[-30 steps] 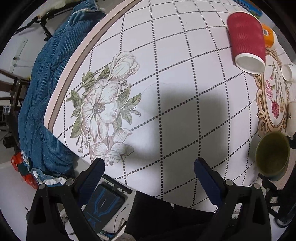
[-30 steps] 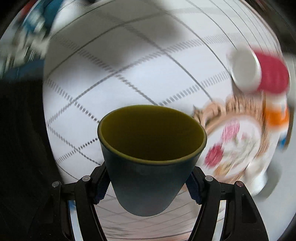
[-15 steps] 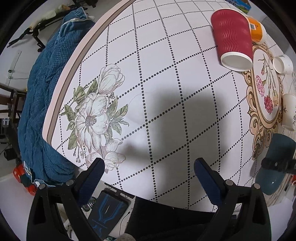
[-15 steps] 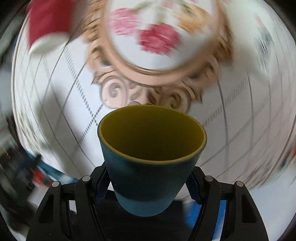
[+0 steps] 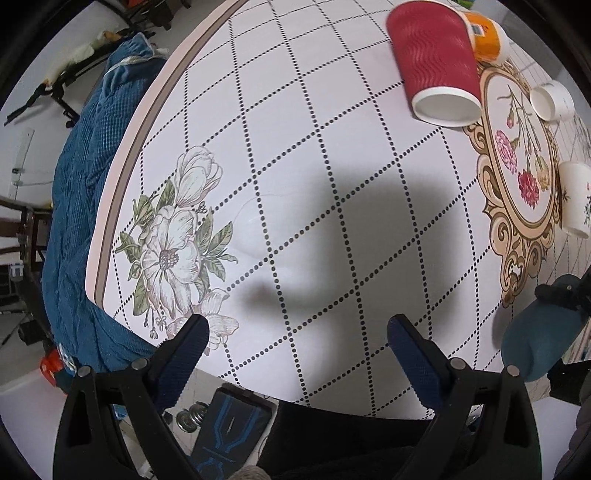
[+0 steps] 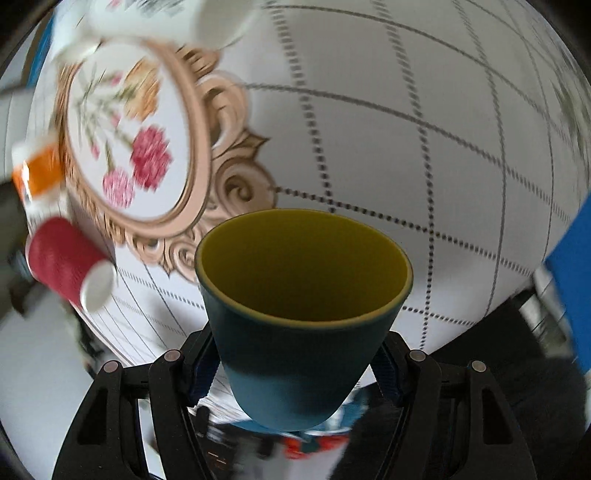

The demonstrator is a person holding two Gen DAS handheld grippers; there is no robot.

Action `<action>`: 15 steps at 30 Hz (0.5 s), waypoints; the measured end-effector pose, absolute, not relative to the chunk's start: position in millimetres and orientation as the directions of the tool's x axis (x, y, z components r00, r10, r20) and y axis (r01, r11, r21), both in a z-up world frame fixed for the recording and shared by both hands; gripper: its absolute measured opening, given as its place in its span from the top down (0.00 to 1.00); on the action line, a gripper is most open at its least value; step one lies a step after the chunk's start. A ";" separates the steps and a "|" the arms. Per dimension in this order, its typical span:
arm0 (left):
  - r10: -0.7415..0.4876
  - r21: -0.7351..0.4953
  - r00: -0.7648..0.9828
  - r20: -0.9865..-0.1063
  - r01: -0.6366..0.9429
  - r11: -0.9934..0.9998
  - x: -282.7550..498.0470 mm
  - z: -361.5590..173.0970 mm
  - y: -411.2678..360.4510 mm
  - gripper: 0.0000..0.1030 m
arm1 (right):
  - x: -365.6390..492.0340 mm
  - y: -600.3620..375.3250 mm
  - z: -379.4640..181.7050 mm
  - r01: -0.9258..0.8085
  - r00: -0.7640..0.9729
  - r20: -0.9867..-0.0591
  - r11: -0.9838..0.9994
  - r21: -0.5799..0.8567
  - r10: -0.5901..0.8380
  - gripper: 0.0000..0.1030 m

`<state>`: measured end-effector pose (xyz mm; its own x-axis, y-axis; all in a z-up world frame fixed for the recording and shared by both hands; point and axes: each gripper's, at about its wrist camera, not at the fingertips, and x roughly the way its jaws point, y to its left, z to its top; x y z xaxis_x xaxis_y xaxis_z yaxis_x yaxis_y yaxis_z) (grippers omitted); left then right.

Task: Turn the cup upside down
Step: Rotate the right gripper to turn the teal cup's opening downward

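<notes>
A dark teal cup (image 6: 295, 347) with a yellow-green inside sits between my right gripper's (image 6: 295, 365) fingers, which are shut on its lower body. It is held above the table, its mouth facing away from the camera toward the tabletop. In the left wrist view the same cup (image 5: 535, 343) shows at the far right edge, bottom end toward the camera, held by the right gripper. My left gripper (image 5: 297, 332) is open and empty over the table's near edge.
A red paper cup (image 5: 436, 62) lies on its side at the back, by an orange container (image 5: 485, 35). A small white bowl (image 5: 552, 99) and a white mug (image 5: 576, 199) stand beside the floral medallion (image 5: 517, 155). Blue cloth (image 5: 77, 221) drapes at the left.
My right gripper has kept rotating with the cup, so the table scene swings around it. In the left view the cup went from mouth up to bottom end showing.
</notes>
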<state>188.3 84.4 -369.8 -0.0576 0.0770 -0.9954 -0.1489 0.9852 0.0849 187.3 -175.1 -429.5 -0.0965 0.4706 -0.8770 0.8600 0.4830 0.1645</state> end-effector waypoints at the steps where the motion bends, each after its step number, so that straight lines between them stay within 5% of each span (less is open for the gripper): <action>1: 0.080 0.088 -0.058 -0.995 -0.139 0.986 188.9 -369.7 82.2 0.04 | 181.2 -177.6 -430.7 0.878 -0.075 -0.879 0.449 0.165 0.470 0.30; 15: 0.115 0.119 -0.065 -0.991 -0.053 0.992 180.9 -369.9 55.4 0.04 | 126.9 -198.6 -449.0 0.952 0.070 -0.876 0.230 0.202 0.477 0.30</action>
